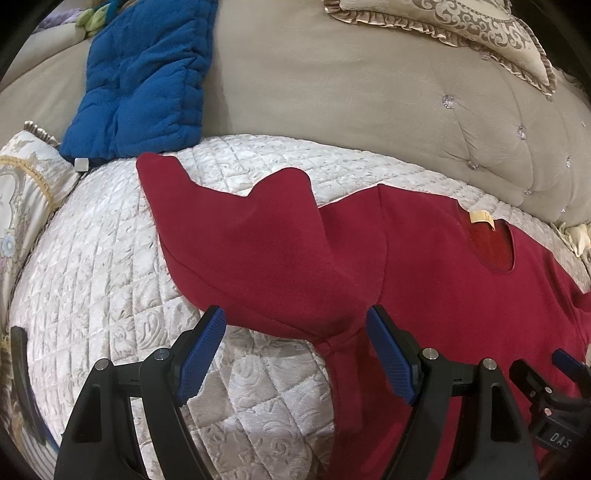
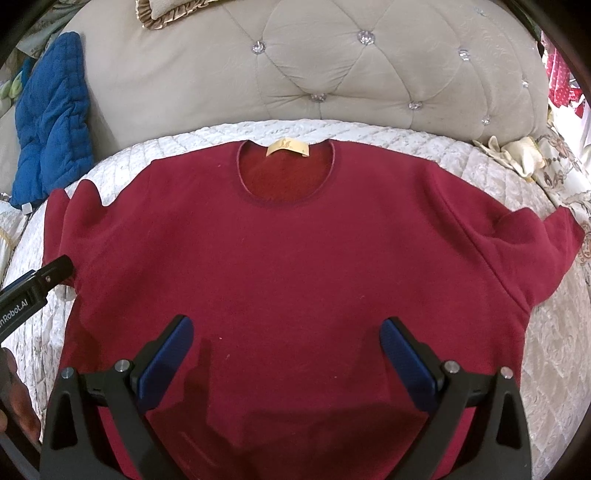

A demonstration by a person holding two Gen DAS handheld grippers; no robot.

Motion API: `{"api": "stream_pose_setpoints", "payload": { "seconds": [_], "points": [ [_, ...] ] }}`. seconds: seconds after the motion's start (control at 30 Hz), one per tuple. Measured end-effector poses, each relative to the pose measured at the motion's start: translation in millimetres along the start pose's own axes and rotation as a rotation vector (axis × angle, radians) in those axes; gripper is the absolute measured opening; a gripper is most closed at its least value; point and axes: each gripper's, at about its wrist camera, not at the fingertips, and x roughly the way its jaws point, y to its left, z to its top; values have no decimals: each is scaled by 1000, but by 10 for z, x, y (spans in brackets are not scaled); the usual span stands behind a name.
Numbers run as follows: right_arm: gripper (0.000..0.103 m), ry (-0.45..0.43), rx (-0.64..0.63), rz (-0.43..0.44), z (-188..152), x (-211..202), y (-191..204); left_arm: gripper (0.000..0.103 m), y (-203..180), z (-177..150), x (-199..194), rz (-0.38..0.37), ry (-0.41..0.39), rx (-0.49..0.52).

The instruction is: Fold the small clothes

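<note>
Red sweater lies flat, unfolded. My left gripper and right gripper hover spread; next, pinch left-frame sleeve.

A white quilted bedspread is covering the bed. Behind it a beige tufted headboard with shiny buttons is standing. A blue padded cushion is leaning against it, and a frilled pillow is resting higher up.

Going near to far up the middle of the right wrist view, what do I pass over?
Open right claw → dark red sweatshirt lying flat → its tan neck label → white quilted bedspread → beige tufted headboard with crystal buttons.
</note>
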Motion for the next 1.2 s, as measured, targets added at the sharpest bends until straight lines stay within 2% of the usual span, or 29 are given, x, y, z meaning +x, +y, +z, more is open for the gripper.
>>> {"api": "stream_pose_setpoints", "payload": {
  "seconds": [0.57, 0.97, 1.2],
  "points": [
    [103, -1, 20, -10, 3, -36, -48, 60, -69, -8, -5, -3, 3, 18],
    [103, -21, 47, -52, 26, -65, -136, 60, -252, -28, -63, -109, -6, 69],
    [103, -18, 62, -67, 19, -57, -176, 60, -276, -28, -50, -117, -3, 79]
  ]
}}
